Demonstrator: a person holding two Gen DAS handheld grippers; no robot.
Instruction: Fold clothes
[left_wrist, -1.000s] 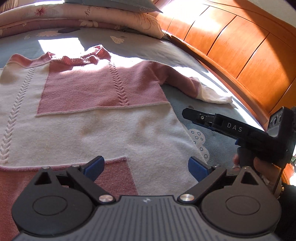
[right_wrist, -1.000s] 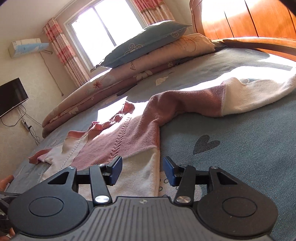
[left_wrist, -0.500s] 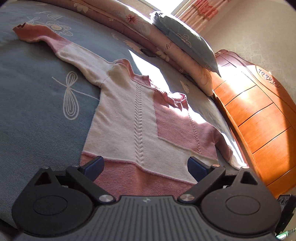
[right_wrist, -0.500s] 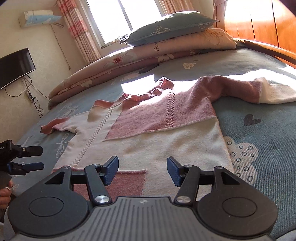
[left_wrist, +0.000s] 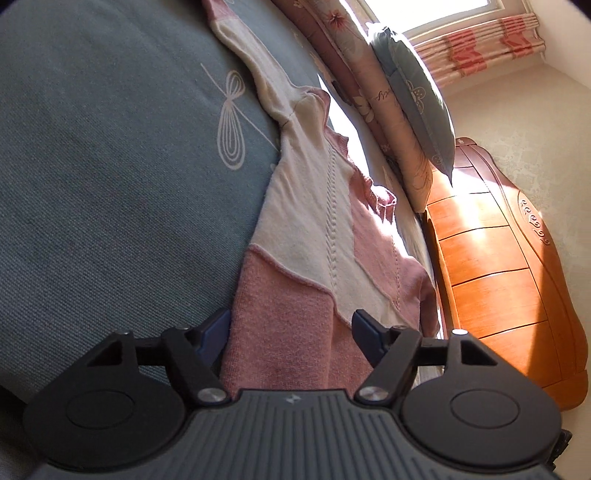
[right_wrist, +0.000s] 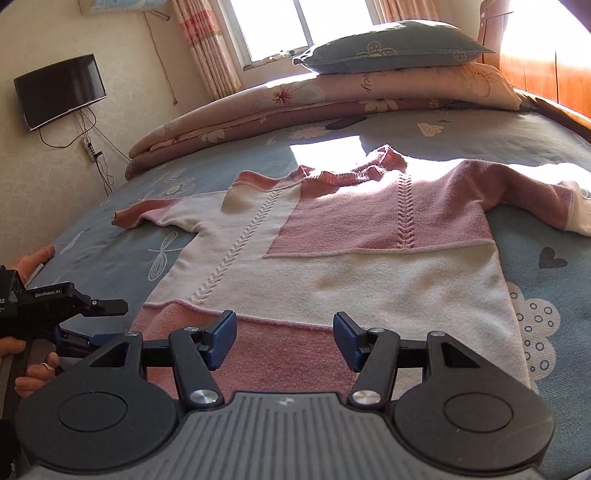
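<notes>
1. Stretching across the whole scene, the bed (right_wrist: 535, 302) in its blue-grey patterned cover is carrying everything you are working on, with a rolled quilt (right_wrist: 332, 99) and a pillow (right_wrist: 388, 46) lying along its far side.
2. Lying flat and face up in the middle of the bed, the pink and cream sweater (right_wrist: 369, 273) is spreading both sleeves out to the sides, with its collar pointing toward the quilt and its hem toward you. No fold is showing in it.
3. It is looking like a soft, fairly thick knit: light to lift, limp, likely to sag and stretch between two holds, but not slippery on the woven cover.
4. You are holding the right gripper (right_wrist: 284, 341) low over the pink hem band, its fingers spread wide with nothing between them.
5. You are holding the left gripper (left_wrist: 290, 338) at the hem's left corner, fingers also wide apart and empty; the sweater's side edge is running up between them.
6. For a hold, the hem corners or the shoulder seams are seeming safest to me, pinching both layers of knit so that the panel is moving as one piece rather than stretching.
</notes>
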